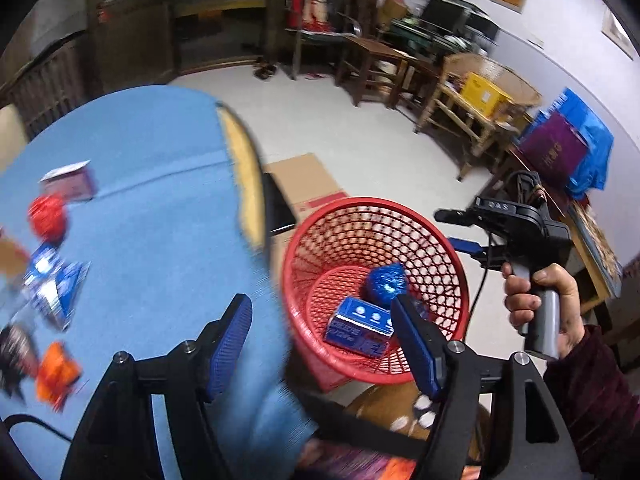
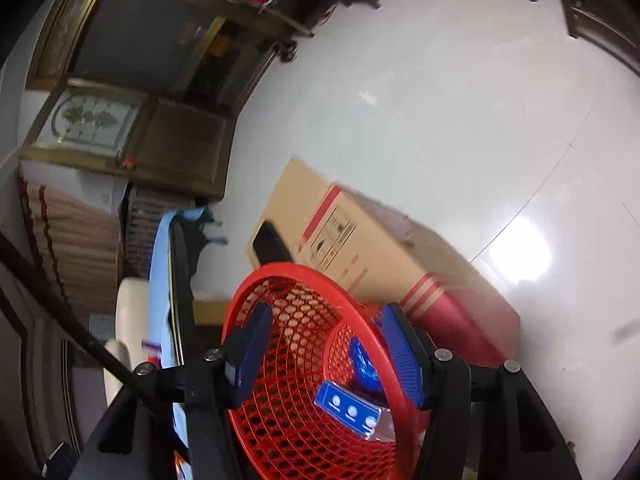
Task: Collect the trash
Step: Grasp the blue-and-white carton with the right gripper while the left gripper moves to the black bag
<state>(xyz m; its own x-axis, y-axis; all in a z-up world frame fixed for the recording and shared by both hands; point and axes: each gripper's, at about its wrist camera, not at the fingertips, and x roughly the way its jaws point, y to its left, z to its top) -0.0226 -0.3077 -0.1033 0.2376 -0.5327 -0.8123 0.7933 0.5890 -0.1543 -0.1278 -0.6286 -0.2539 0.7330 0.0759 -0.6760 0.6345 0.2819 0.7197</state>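
Observation:
A red mesh basket (image 1: 360, 204) (image 2: 248, 288) stands beside the table and holds a crumpled blue ball (image 1: 386, 282) (image 2: 362, 356) and a blue box (image 1: 358, 326) (image 2: 348, 410). My left gripper (image 1: 320, 344) is open and empty, straddling the table edge and the basket's near rim. On the blue tablecloth (image 1: 160, 200) lie a red crumpled ball (image 1: 47, 216), a purple box (image 1: 70, 182), a blue wrapper (image 1: 52, 284) and an orange wrapper (image 1: 56, 372). A hand holds my right gripper (image 1: 452, 230) (image 2: 326, 344) at the basket's right side, open, nothing between its pads.
A long cardboard box (image 2: 360, 240) (image 1: 308, 180) lies on the pale floor behind the basket. Wooden chairs (image 1: 372, 64) and a bamboo chair with a yellow box (image 1: 484, 94) stand along the far wall. Blue and purple bags (image 1: 560, 148) rest at the right.

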